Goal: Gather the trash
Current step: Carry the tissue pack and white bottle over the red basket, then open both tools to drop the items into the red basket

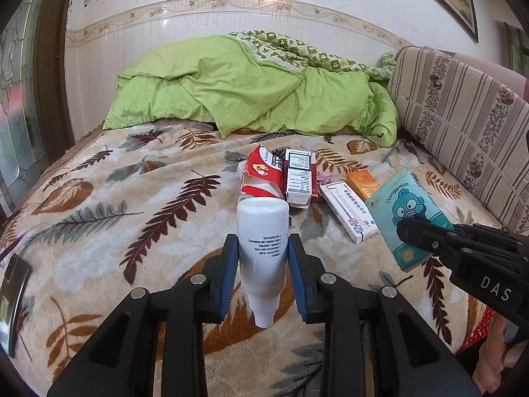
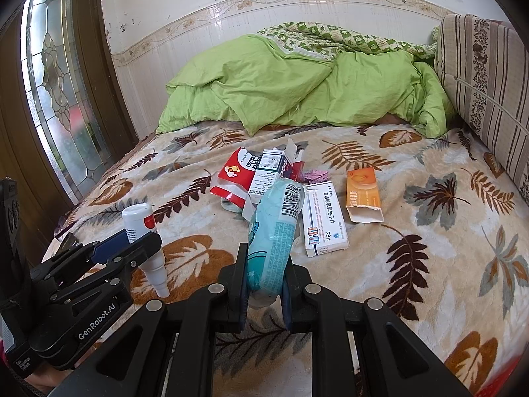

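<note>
Leaf-patterned blanket (image 2: 413, 264) covering a bed, green duvet (image 2: 297, 89) heaped at the far end. Left gripper (image 1: 263, 264) clamps a white plastic bottle (image 1: 263, 238) across its body, nozzle hanging down, clear of the blanket. Right gripper (image 2: 266, 284) is closed on a soft teal tissue pack (image 2: 274, 231) near its lower end. Both items are judged light; the bottle is stiff and smooth, best held mid-body, while the pack yields under the pads. Remaining trash lies mid-bed: a torn red wrapper (image 2: 231, 175), a white medicine box (image 2: 325, 228), an orange box (image 2: 362, 195).
</note>
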`<state>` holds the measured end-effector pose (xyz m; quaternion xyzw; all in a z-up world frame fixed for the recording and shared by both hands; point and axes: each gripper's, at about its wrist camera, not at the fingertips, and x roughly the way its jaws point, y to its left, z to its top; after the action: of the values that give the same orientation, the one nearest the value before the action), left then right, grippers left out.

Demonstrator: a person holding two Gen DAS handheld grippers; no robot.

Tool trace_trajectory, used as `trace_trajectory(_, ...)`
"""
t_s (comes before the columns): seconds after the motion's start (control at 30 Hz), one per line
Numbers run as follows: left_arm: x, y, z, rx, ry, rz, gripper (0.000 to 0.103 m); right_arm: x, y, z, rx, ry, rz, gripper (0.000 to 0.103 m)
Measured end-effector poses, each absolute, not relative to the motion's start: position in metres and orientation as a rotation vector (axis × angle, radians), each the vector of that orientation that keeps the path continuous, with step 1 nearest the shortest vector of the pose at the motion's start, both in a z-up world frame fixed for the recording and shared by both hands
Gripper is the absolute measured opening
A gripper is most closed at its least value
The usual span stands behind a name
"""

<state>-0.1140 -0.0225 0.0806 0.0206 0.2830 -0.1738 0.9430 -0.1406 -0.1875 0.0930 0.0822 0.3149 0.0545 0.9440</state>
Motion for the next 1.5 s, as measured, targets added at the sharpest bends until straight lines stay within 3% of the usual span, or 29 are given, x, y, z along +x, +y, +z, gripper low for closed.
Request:
trace_trajectory(0.27, -0.121, -0.019, 0.087, -0.017, 0.562, -0.431, 0.029, -0.147, -0.213, 0.098, 0.288, 0.629, 0.11, 0.016)
trace_trajectory(0.57, -0.144, -0.048, 0.105, -0.033, 0.572, -0.589, 0.029, -0.21, -0.259, 0.117, 0.391, 0.592, 0.069, 0.016)
trace_trajectory(0.83, -0.198, -0.122, 0.138, -0.001, 0.57, -0.837, 0.029, -0.31, -0.344, 0.126, 0.431, 0.566, -0.142, 0.016)
trace_trajectory(1.13, -0.273, -0.246, 0.144, 0.078, 0.693, -1.175, 0.029, -0.408, -0.429, 0.104, 0.536, 0.583, -0.388, 0.016)
trace_trajectory(1.23, -0.289, -0.275, 0.138, 0.101, 0.738, -1.242, 0.029, -0.422, -0.443, 0.096, 0.571, 0.599, -0.437, 0.021)
trace_trajectory(1.27, -0.296, -0.286, 0.136, 0.119, 0.755, -1.257, 0.03, -0.427, -0.448, 0.095, 0.587, 0.602, -0.463, 0.032)
trace_trajectory(1.33, -0.301, -0.295, 0.133, 0.135, 0.773, -1.259, 0.042, -0.434, -0.453, 0.094, 0.611, 0.592, -0.487, 0.049)
trace_trajectory(1.5, -0.298, -0.285, 0.134, 0.136, 0.76, -1.219, 0.048, -0.44, -0.456, 0.104, 0.608, 0.554, -0.504, 0.051)
